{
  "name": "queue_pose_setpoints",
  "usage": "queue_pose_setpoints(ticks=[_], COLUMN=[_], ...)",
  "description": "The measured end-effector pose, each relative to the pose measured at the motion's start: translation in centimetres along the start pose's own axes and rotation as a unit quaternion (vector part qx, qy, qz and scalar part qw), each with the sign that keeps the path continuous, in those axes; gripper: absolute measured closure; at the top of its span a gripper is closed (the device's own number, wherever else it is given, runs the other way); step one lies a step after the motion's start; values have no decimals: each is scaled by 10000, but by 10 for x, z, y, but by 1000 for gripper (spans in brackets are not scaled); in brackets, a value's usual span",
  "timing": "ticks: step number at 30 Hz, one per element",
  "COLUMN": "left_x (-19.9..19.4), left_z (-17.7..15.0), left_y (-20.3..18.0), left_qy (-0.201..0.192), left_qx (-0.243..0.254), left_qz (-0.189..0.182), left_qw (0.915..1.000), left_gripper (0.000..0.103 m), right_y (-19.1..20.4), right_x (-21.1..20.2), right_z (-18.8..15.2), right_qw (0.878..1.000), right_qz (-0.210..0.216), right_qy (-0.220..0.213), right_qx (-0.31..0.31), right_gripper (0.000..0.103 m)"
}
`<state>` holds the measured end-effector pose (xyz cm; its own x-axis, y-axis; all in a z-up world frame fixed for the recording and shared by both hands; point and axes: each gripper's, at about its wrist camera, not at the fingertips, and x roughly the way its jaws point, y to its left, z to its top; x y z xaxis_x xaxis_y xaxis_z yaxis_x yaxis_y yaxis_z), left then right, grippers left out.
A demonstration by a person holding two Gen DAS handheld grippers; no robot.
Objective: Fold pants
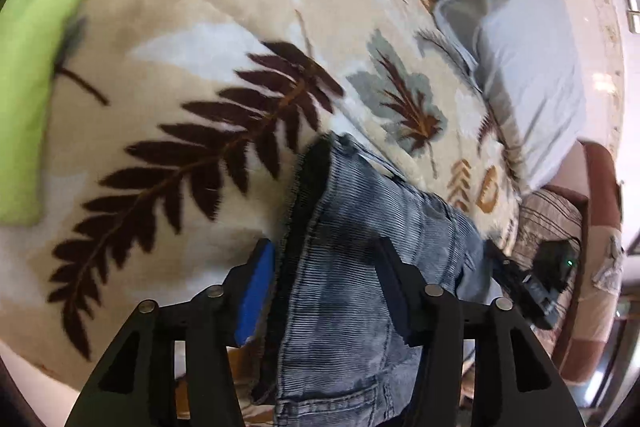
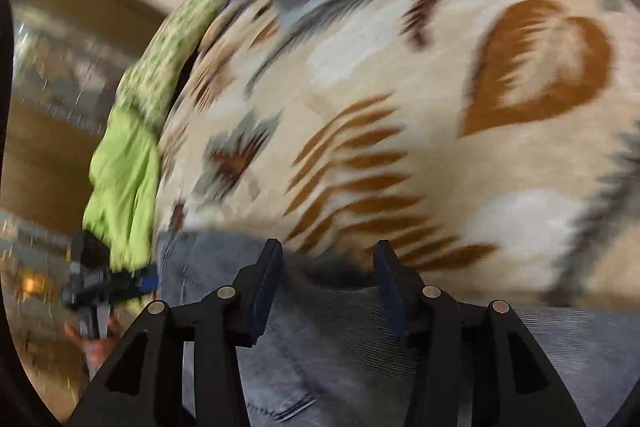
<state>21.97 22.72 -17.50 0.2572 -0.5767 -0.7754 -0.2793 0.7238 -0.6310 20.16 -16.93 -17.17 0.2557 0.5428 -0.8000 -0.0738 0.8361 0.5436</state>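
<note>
The pants are faded blue-grey jeans (image 1: 360, 227) lying on a cream leaf-patterned blanket (image 1: 180, 39) on a bed. In the left wrist view my left gripper (image 1: 326, 251) stands open, and the jeans fabric runs between its fingers and under them. In the right wrist view, which is blurred, my right gripper (image 2: 328, 255) stands open over another part of the jeans (image 2: 320, 331), near their edge on the blanket (image 2: 400, 87). The other gripper (image 2: 100, 283) shows at the left of that view, and at the right edge of the left wrist view (image 1: 524, 287).
A bright green cloth (image 1: 44, 39) lies at the blanket's left edge; it also shows in the right wrist view (image 2: 124, 179). A pale blue pillow (image 1: 520, 59) lies at the right side of the bed. A black device with a green light (image 1: 556, 259) sits on a striped cushion.
</note>
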Motion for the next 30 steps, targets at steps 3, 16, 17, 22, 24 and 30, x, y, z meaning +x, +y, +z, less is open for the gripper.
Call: queue_pose_setpoints(ticks=[3,16,17,22,24,30], left_x=[7,39,41,19,0,-50], left_z=[0,6,6,0,-16,-92], left_y=[2,-32,-33,-31,-34,-26], left_qy=[22,-69,-72,-216,-308,-352], left_qx=[157,1130,1118,985,940,817], left_qz=[-153,1329,1354,1293,1112,-6], left_qw=[9998,9846,9844,9865,9889,9960], left_gripper=[43,83,83,83,83,49], right_y=[30,54,47,45,44,31], right_x=[6,1,14,-6,-30,-91], right_z=[-15,-16,-19,-22,-30,-92], right_qw=[9942,9697,9705,9802,9848,9909], right_qz=[-340,-1692,-1779,-1620,-1354,-630], right_qy=[167,-421,-247,-566,-781,-1166], right_qx=[-1007,-1709,-1609,-991,-764,-224], right_gripper=[58,98,98,79,74,60])
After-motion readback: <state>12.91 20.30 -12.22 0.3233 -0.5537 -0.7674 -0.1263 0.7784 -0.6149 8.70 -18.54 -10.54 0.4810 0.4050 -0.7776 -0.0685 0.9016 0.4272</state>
